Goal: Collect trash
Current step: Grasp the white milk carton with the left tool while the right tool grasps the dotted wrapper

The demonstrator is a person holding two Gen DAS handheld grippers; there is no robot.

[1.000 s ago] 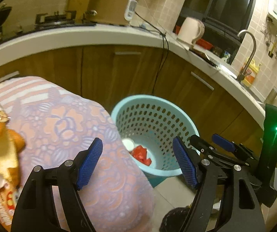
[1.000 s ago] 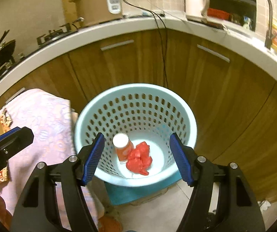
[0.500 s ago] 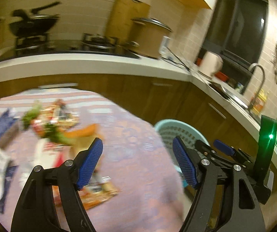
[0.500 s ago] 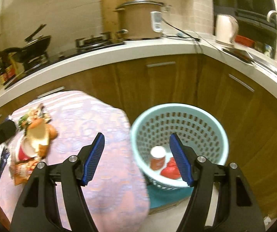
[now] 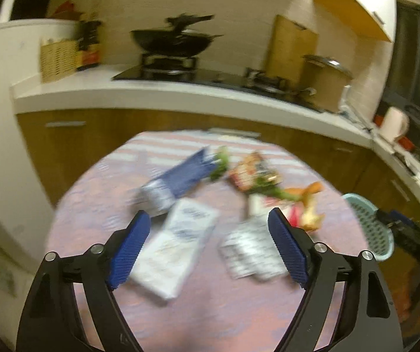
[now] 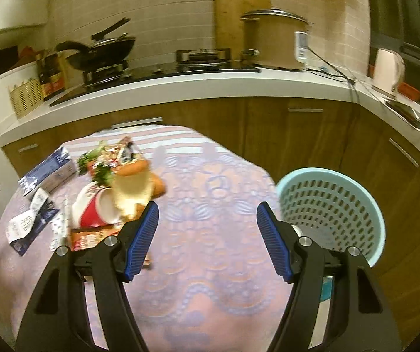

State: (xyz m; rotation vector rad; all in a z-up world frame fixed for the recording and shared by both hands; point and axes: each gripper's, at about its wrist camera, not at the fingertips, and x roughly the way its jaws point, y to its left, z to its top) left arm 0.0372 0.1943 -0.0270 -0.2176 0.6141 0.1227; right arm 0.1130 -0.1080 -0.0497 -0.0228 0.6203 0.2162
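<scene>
A round worktop (image 6: 210, 234) in a pink-and-lilac cloth carries scattered trash (image 5: 210, 214) — wrappers, a red cup (image 6: 95, 209), greens. A pale blue basket (image 6: 342, 205) stands beside it. Both tools gape, empty — the left tool (image 5: 210, 237), jaws just widened, over white packets (image 5: 177, 246); the right tool (image 6: 207, 231) over bare cloth.

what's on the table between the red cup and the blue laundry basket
Nothing: in the right wrist view, only bare lace tablecloth lies between the tipped red cup and the blue basket beside the table.
</scene>
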